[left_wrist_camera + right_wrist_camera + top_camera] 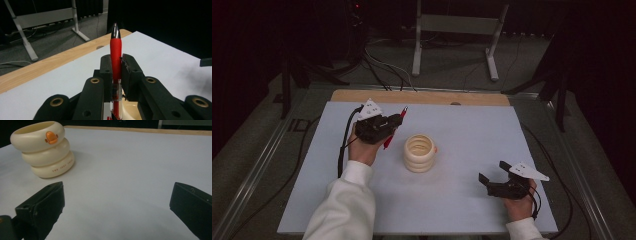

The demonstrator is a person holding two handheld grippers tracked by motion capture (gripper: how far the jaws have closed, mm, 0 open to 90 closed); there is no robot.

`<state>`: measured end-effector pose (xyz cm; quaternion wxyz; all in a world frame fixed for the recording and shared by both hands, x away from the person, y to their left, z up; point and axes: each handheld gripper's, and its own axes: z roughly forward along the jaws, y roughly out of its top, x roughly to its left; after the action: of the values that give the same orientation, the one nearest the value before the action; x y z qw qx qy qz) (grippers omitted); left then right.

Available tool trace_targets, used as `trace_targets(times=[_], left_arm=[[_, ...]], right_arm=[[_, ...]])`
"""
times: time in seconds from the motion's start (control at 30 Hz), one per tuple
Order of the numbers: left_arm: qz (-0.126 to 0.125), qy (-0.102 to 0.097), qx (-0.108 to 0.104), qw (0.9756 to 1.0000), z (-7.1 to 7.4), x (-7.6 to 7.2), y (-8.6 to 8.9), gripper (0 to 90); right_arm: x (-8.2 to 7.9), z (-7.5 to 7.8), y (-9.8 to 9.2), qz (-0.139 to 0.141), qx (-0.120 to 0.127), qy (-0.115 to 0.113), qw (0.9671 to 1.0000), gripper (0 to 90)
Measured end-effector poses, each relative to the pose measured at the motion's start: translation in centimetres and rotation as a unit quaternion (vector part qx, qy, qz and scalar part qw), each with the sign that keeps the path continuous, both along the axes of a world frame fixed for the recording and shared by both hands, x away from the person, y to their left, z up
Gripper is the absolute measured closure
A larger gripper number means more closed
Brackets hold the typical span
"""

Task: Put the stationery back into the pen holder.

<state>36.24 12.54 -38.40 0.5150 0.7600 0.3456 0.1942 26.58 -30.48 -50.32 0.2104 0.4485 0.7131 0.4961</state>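
Left gripper [116, 72] fingers [106, 72] clamp red pen [116, 50] upright between them; right gripper [117, 205] fingers wide, empty.

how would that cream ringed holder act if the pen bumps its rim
The holder looks rigid, and its wide base probably resists tipping. Its smooth glossy wall may let it slide on the mat. The left gripper clamps the pen.
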Motion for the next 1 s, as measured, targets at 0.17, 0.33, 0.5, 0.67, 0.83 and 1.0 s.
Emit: trace_targets(times=[0.17,0.33,0.5,0.67,0.83,1.0], left_arm=[[-0.004,-0.002,-0.005,1.0000,0.2,0.2,-0.6,80.6],[-0.007,-0.004,-0.008,0.9999,0.2,0.4,-1.2,80.6],[-0.008,-0.007,-0.012,0.9999,0.4,0.6,-1.5,80.6],[-0.009,-0.010,-0.016,0.9998,0.6,0.8,-2.3,80.6],[-0.013,-0.013,-0.020,0.9996,0.5,1.0,-3.2,80.6],[-0.020,-0.012,-0.021,0.9995,0.1,1.2,-4.4,80.6]], right_arm=[[0.0,0.0,0.0,0.000,-0.001,0.000,1.0000,0.0],[0.0,0.0,0.0,0.000,-0.001,0.001,1.0000,0.0],[0.0,0.0,0.0,0.000,-0.001,0.001,1.0000,0.1],[0.0,0.0,0.0,0.000,0.000,0.001,1.0000,0.0],[0.0,0.0,0.0,0.000,0.000,0.001,1.0000,0.0],[0.0,0.0,-0.1,0.001,-0.001,0.001,1.0000,0.0]])
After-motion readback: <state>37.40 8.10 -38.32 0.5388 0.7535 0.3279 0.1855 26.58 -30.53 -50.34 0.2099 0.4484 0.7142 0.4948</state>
